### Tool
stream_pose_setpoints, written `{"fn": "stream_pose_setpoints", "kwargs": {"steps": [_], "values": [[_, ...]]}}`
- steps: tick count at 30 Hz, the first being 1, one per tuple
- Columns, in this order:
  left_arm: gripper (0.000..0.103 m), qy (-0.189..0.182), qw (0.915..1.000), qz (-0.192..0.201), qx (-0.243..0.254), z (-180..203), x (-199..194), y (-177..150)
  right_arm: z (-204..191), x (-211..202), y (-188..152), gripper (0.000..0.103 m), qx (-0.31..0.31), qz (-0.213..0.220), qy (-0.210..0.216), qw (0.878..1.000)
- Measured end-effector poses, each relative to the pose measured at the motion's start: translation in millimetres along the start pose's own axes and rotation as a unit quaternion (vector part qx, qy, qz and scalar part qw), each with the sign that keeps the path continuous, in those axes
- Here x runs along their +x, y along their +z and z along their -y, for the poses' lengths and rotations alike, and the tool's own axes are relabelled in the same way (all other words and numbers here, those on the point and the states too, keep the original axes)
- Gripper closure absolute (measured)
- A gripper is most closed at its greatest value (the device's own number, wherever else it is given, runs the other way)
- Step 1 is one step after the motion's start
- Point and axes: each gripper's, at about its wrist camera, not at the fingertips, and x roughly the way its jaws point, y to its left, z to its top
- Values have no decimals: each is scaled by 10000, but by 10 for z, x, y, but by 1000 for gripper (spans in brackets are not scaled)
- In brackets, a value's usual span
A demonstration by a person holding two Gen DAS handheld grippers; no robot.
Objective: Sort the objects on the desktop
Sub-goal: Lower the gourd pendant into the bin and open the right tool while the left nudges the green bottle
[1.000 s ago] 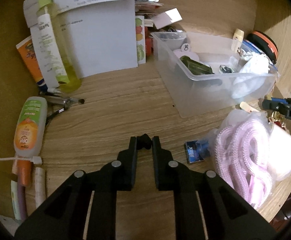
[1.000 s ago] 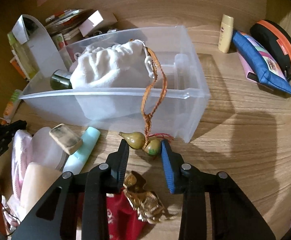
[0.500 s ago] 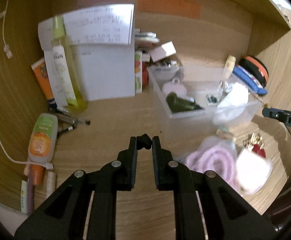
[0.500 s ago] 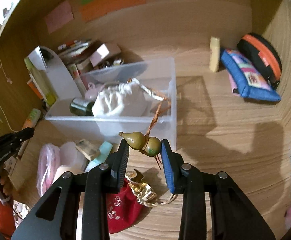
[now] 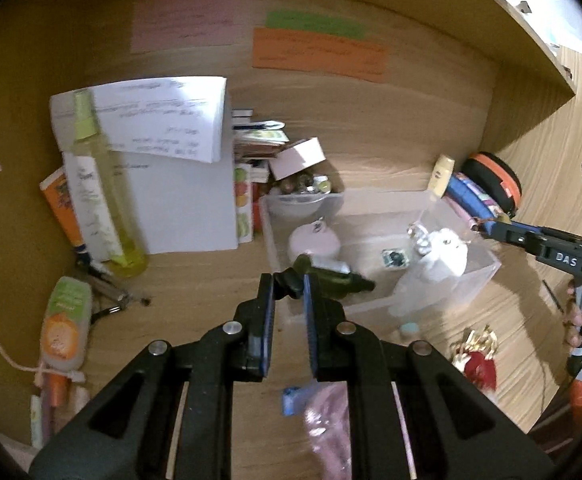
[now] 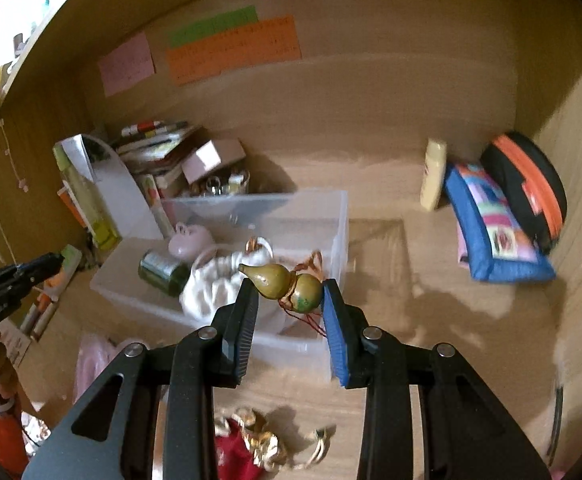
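right claw (image 6: 289,290) has lifted way up off the surface (image 6: 431,280) since a second ago, still pinching the gourd charm (image 6: 287,280), now over the clear bin (image 6: 323,216); left claw (image 5: 287,286) rose too, still clamped on a small black bit (image 5: 289,283)

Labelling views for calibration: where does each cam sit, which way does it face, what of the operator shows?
Left wrist: on the left gripper, above the desk, facing the clear bin; its fingers pinch a small black piece; the right gripper shows at right.
Right wrist: on the right gripper, facing the clear bin; it holds a gourd charm; the left gripper shows at left.
Shared: bin, orange note.
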Motion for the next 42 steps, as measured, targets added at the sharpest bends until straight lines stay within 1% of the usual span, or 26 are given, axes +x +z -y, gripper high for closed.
{"fn": "stream_pose_setpoints", "kwargs": {"steps": [6,10,14,19,22,24,26,28,29,30,31,32,33,35,37,39,41,42], "values": [[90,-166,9998,-74,66,123,218,119,-18,149,142,74,-71,61,65,9999],[90,-323,9992,-220,35,165,409,192,-23,308,204,74,-122,-15,157,9998],[90,-461,9981,-398,45,221,618,190,-56,444,214,74,-151,-52,195,9997],[90,-495,9968,-620,78,257,789,136,-98,618,206,74,-202,-225,267,9992],[90,-502,9966,-635,123,272,825,129,-111,716,188,73,-214,-369,306,9986],[89,-486,9964,-672,146,284,836,122,-146,737,175,73,-340,-394,179,9985],[86,-540,9959,-711,123,285,831,121,-183,736,173,73,-460,-423,122,9980],[72,-564,9959,-695,93,283,800,126,-226,729,174,72,-570,-492,109,9971],[67,-557,9962,-660,90,282,771,129,-244,716,172,68,-612,-501,93,9968],[59,-543,9966,-618,85,277,738,133,-258,704,169,65,-640,-508,85,9966],[54,-526,9971,-552,79,273,689,137,-269,680,166,59,-635,-510,69,9967],[52,-521,9973,-507,85,272,651,139,-270,666,165,54,-624,-506,80,9967],[51,-519,9975,-472,94,275,615,143,-272,640,162,52,-613,-493,103,9968],[45,-480,9979,-418,109,277,551,144,-289,576,157,47,-598,-439,134,9972],[32,-401,9985,-354,107,268,481,140,-317,498,150,43,-586,-383,154,9974],[29,-367,9989,-278,84,251,394,123,-347,395,144,35,-590,-278,147,9978],[26,-353,9990,-264,60,233,320,100,-383,303,134,24,-635,-173,101,9978],[22,-326,9991,-262,42,223,288,86,-409,237,121,22,-676,-106,77,9976]]}}
